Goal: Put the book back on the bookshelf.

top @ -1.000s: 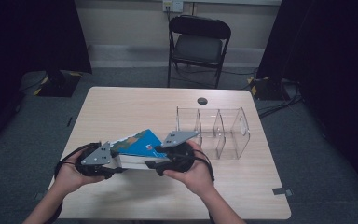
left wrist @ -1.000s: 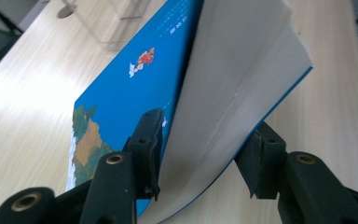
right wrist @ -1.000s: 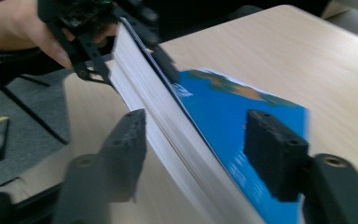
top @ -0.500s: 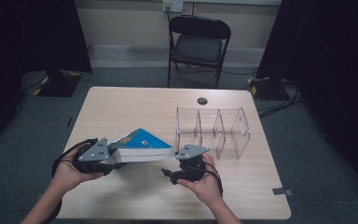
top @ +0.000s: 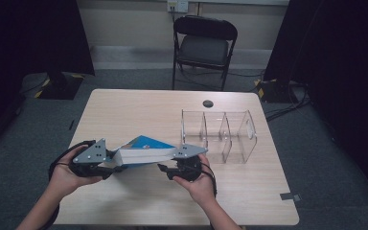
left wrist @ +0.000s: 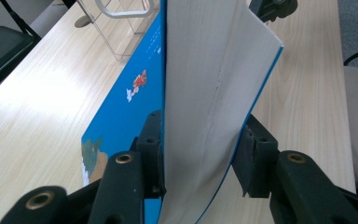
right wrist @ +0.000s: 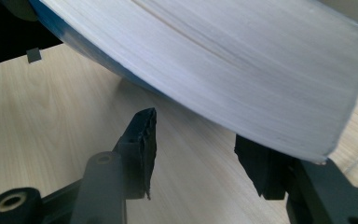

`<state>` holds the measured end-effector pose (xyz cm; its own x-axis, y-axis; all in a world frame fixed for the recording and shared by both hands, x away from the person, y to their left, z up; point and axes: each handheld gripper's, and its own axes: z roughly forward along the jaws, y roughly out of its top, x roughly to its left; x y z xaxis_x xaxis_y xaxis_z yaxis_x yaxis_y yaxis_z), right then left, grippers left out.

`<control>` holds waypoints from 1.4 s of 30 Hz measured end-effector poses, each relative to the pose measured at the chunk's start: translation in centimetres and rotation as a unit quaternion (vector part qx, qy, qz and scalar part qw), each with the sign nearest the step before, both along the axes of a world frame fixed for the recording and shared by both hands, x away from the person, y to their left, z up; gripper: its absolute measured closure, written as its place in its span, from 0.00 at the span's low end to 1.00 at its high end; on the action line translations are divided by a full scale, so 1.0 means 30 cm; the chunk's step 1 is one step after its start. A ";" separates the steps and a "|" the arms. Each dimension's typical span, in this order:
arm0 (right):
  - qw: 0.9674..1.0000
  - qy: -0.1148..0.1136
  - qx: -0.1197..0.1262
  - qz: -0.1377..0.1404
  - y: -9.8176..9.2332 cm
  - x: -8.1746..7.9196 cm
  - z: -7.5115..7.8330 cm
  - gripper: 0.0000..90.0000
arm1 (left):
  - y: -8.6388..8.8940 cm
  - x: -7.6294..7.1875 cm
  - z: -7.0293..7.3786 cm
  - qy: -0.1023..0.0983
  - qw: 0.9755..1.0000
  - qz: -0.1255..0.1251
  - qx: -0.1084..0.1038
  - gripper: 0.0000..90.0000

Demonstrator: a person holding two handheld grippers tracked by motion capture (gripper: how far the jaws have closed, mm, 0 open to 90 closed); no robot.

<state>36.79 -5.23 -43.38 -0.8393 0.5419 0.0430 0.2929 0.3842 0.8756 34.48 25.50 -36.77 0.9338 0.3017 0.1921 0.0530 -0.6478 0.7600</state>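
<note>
Where the left gripper (left wrist: 200,161) meets the book (left wrist: 209,88), its black fingers (left wrist: 151,149) are clamped on both covers, gripping the blue-covered volume near one corner; the lower ends of the fingers are cut off at the frame edge. Seen from the right gripper view, the right gripper (right wrist: 196,149) has its fingers (right wrist: 140,140) spread apart beneath the page block (right wrist: 223,60), with bare gaps on both sides; its jaws have just been closing, and nothing is pressed between them. From the high view, the book (top: 141,152) is held tilted above the near part of the bench (top: 139,112), between the left gripper (top: 117,165) and the right gripper (top: 165,170). Cover print is too small to read. Just beyond the right hand (top: 199,184) stands a clear acrylic divider rack (top: 218,136), partly transparent and hard to outline. Behind the bench sits a folding chair (top: 203,45).
</note>
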 end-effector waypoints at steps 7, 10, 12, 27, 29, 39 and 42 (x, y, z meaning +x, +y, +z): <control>1.000 0.015 0.004 -0.022 -0.001 0.004 0.002 0.49 | 0.002 -0.005 -0.004 -0.001 1.000 -0.001 0.003 0.66; 0.999 0.020 0.018 -0.039 -0.015 0.018 -0.002 0.43 | 0.000 -0.008 -0.005 -0.003 1.000 -0.003 0.008 0.66; 1.000 0.010 0.014 -0.026 -0.015 0.019 -0.001 0.48 | 0.002 -0.007 -0.004 -0.004 1.000 -0.005 0.008 0.66; 1.000 -0.001 0.017 -0.026 -0.006 0.007 0.018 0.49 | 0.021 -0.004 -0.001 -0.003 1.000 -0.001 0.006 0.64; 0.999 -0.004 0.015 -0.029 -0.002 0.006 0.021 0.49 | 0.022 -0.007 -0.004 -0.004 1.000 0.002 0.008 0.63; 1.000 -0.006 0.018 -0.015 0.047 -0.001 0.037 0.52 | 0.021 -0.038 -0.019 -0.043 0.997 0.034 0.047 0.59; 1.000 -0.010 0.023 -0.015 0.052 0.002 0.043 0.52 | 0.026 -0.041 -0.017 -0.043 0.997 0.050 0.045 0.63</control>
<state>36.86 -3.66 -42.09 -0.8232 0.5654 0.0519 0.2866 0.3349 0.8976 33.26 26.27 -37.28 0.8787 0.3713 0.3000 0.0589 -0.7080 0.7037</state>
